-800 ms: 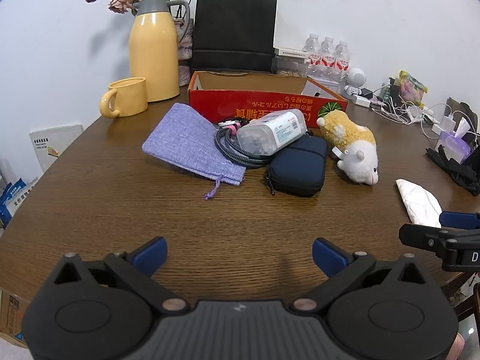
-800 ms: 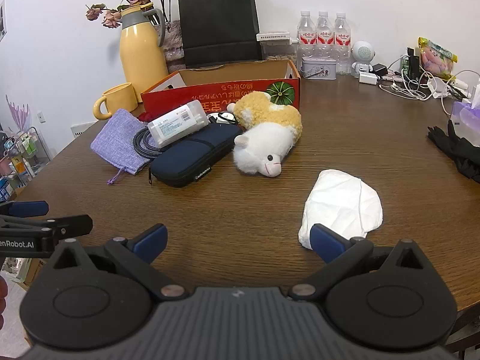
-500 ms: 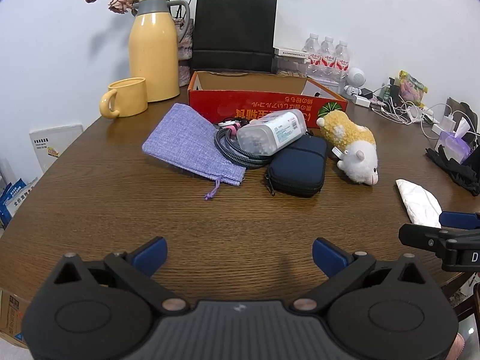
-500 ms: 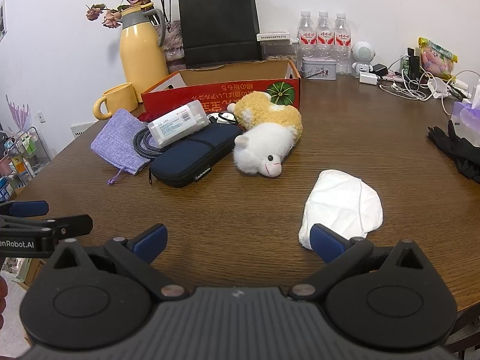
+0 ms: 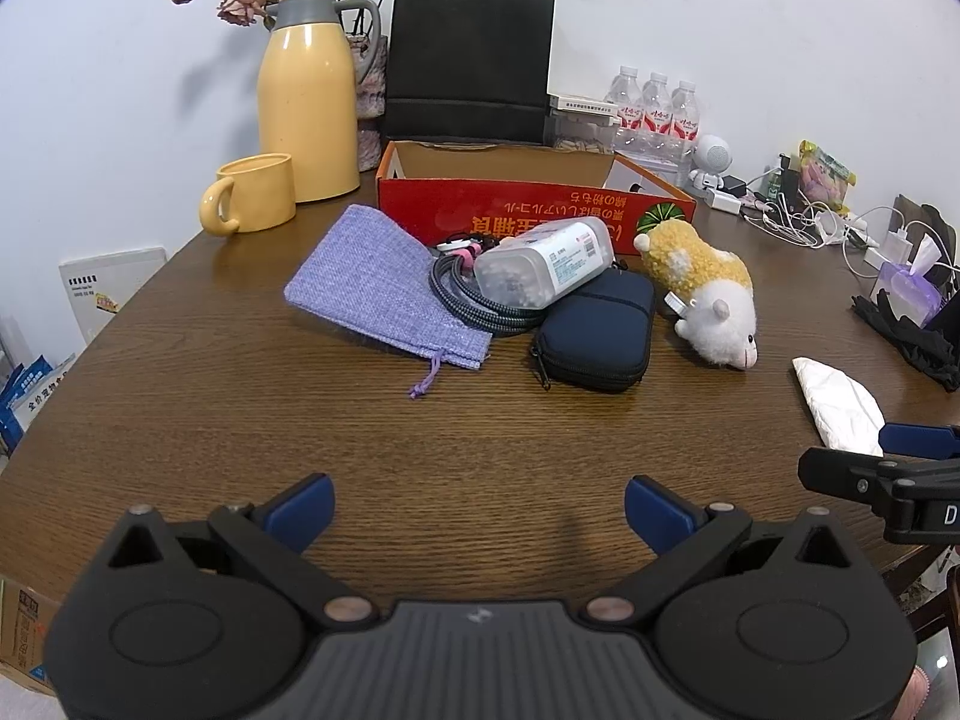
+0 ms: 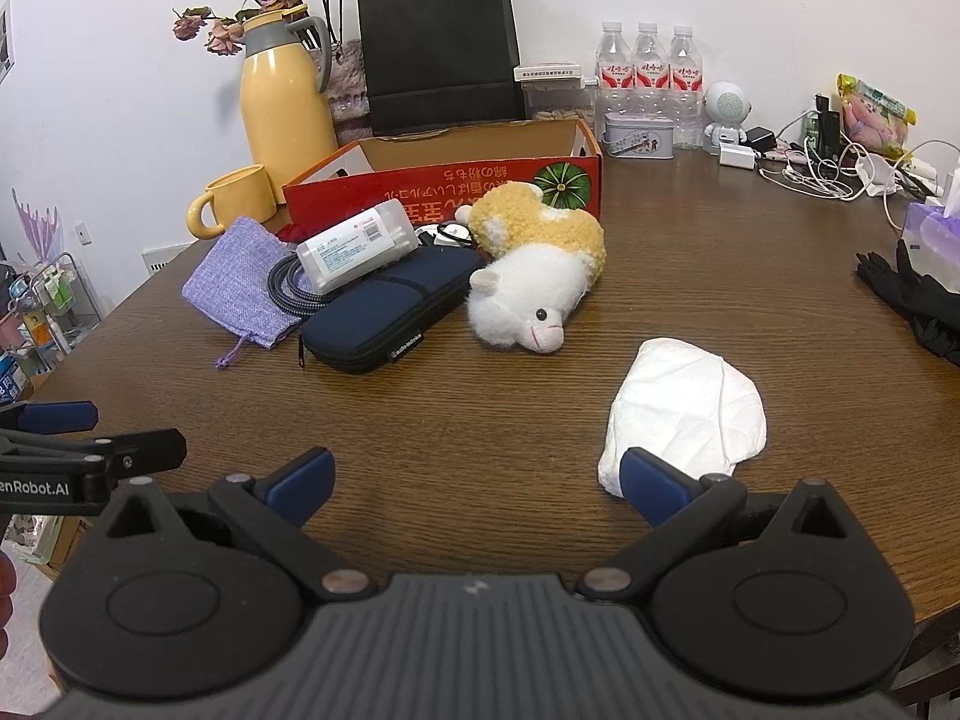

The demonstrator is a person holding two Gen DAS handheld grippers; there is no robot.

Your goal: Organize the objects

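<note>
White wall stands behind a round brown wooden table [image 5: 240, 420], which carries many things. At the far side an open red cardboard box [image 5: 528, 207] lies in front of a black paper bag [image 5: 468, 66], and left of the box stand a tall yellow thermos jug [image 5: 306, 102] and a yellow mug [image 5: 252, 192].

Just in front of the box the loose things lie close together: a lilac woven drawstring pouch [image 5: 378, 294], a coiled grey braided cable [image 5: 480, 312], a clear plastic box with a white label [image 5: 546, 264] resting on the cable and on a dark blue zipped case [image 5: 600, 330], and a yellow-and-white plush sheep [image 6: 534, 264] lying on its side, touching the case. A crumpled white tissue [image 6: 690, 414] lies apart from them, nearer to the right gripper [image 6: 474, 480].

Both grippers hang above the near edge of the table. The left gripper [image 5: 477, 507] has its blue pads wide apart with nothing between them, and so does the right one.
</note>
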